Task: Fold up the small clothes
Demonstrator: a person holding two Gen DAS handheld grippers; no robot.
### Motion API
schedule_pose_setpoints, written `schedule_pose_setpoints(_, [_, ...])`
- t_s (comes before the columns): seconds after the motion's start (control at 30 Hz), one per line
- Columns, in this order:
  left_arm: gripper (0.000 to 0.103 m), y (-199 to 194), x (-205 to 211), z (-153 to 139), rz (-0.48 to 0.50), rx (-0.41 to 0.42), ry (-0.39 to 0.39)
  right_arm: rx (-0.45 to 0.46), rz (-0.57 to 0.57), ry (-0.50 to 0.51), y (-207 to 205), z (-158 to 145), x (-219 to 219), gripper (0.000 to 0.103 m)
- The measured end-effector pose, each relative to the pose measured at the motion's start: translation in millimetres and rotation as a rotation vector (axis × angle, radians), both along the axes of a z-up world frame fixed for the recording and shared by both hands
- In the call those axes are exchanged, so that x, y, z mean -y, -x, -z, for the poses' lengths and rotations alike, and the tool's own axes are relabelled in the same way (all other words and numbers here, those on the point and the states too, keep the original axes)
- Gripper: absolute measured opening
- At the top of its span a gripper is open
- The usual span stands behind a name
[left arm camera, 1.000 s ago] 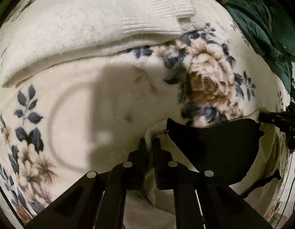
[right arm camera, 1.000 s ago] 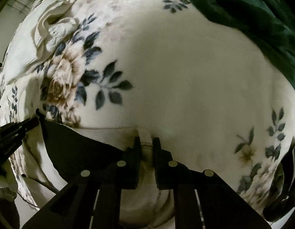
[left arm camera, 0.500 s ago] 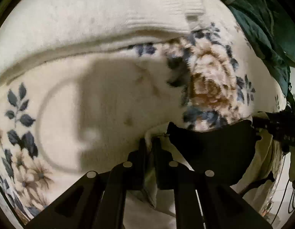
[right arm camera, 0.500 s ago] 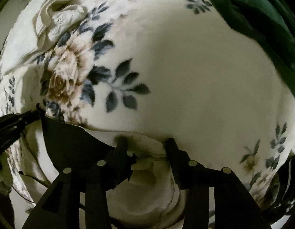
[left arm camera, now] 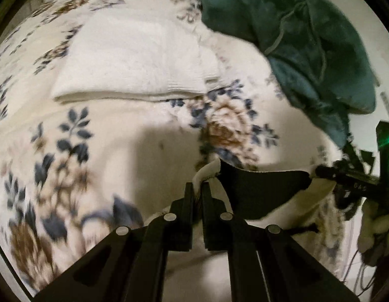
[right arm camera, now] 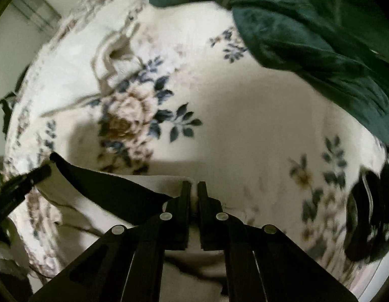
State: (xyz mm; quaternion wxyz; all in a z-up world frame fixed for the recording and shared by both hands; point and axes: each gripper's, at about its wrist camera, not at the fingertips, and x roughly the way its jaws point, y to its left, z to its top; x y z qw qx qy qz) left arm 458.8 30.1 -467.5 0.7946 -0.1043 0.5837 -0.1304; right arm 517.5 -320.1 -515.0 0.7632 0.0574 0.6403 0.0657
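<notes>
A small garment, cream with a black panel [left arm camera: 262,188], hangs stretched between my two grippers above a floral blanket [left arm camera: 119,146]. My left gripper [left arm camera: 199,185] is shut on its cream top edge at one corner. My right gripper [right arm camera: 194,183] is shut on the cream edge at the other corner; the black panel [right arm camera: 111,188] runs off to its left. In the left wrist view the right gripper's fingers [left arm camera: 345,178] pinch the garment's far corner. In the right wrist view the left gripper's fingers [right arm camera: 25,178] show at the left.
A folded cream towel [left arm camera: 134,68] lies on the blanket at the back. A dark green blanket [left arm camera: 308,40] is bunched at the back right, also in the right wrist view [right arm camera: 308,30]. A black striped item [right arm camera: 368,214] lies at the right edge.
Both grippers have risen and pulled back with the garment, so more of the bed shows. The right gripper, briefly open half a second ago, has shut again on the cream edge.
</notes>
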Motion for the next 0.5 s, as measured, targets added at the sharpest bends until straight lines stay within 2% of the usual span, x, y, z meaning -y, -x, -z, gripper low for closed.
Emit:
schedule_pose_setpoints(0.13, [0.003, 50, -6, -24, -0.042, 0.01, 0.028, 0.044, 0.039, -0.054, 56, -34, 17, 0.005])
schedule_pose_setpoints(0.2, [0.003, 77, -9, -26, -0.059, -0.004, 0.03, 0.049, 0.047, -0.066, 94, -47, 24, 0.005])
schedule_pose_setpoints(0.3, [0.003, 124, -16, -13, -0.081, -0.07, 0.034, 0.033, 0.04, -0.059, 147, -53, 27, 0.005])
schedule_pose_setpoints(0.43, [0.004, 175, -20, 17, -0.1, -0.177, 0.028, -0.058, 0.025, -0.055, 217, -25, 25, 0.005])
schedule_pose_setpoints(0.5, [0.004, 193, -21, 36, -0.099, -0.215, 0.021, -0.093, 0.027, -0.048, 239, -11, 27, 0.005])
